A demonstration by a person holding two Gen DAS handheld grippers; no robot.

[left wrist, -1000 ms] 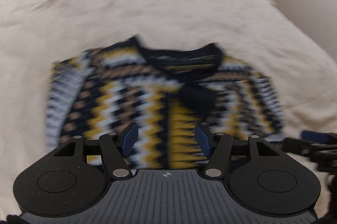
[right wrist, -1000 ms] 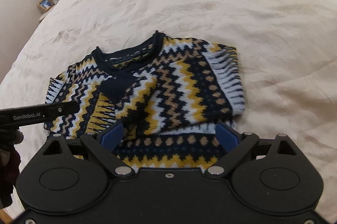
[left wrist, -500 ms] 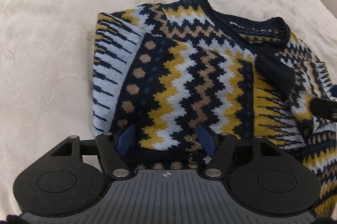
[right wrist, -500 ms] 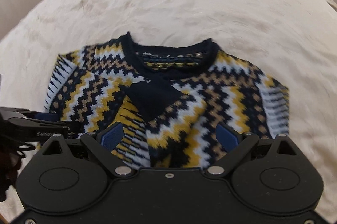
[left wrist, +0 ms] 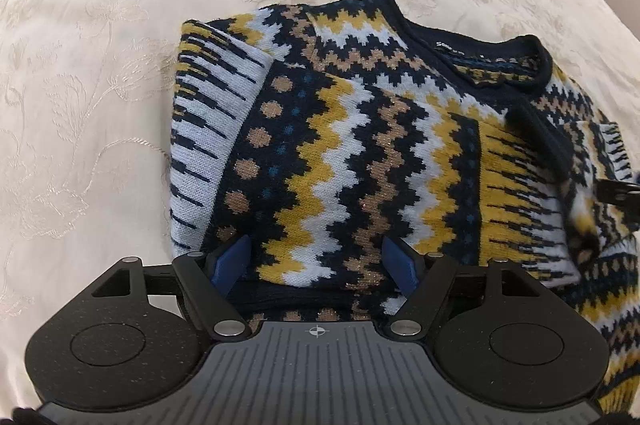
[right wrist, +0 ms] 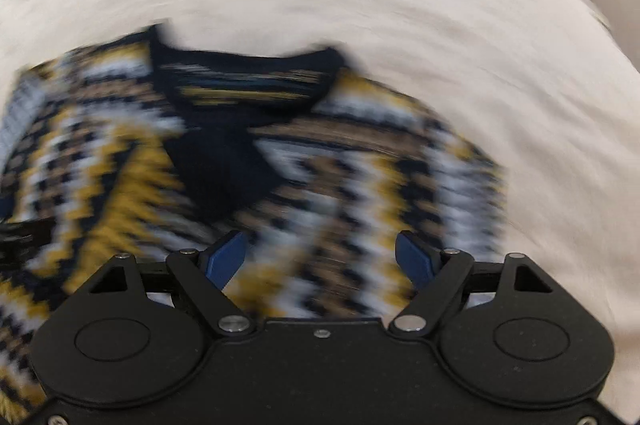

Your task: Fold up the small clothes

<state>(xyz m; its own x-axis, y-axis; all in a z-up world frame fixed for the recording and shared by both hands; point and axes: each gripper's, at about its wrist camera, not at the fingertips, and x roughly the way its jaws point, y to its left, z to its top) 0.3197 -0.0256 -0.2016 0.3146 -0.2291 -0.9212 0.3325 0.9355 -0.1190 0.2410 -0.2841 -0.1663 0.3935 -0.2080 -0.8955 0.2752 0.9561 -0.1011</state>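
Sweater (left wrist: 360, 153) beneath left hand-held gripper (left wrist: 320, 261)

Chunky knitted sweater (left wrist: 360, 153) with glinting metallic threads, cream bedspread (left wrist: 100, 65) of soft-sheened embroidered cloth, left gripper (left wrist: 318, 263) of matt speckled black plastic, blue pads (left wrist: 234, 259), shiny metal pivot pins (left wrist: 229, 327)

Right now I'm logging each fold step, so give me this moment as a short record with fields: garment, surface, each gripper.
garment: zigzag-knit sweater, navy, yellow, white and tan, lying on the bed with sleeves folded in over the front
collar: navy neckline at the far end, label showing inside
surface: cream embroidered bedspread
left gripper: jaws opening, low over the near hem, sweater between the pads, not pinched
right gripper: jaws closing over the sweater's near edge, nothing pinched; view blurred
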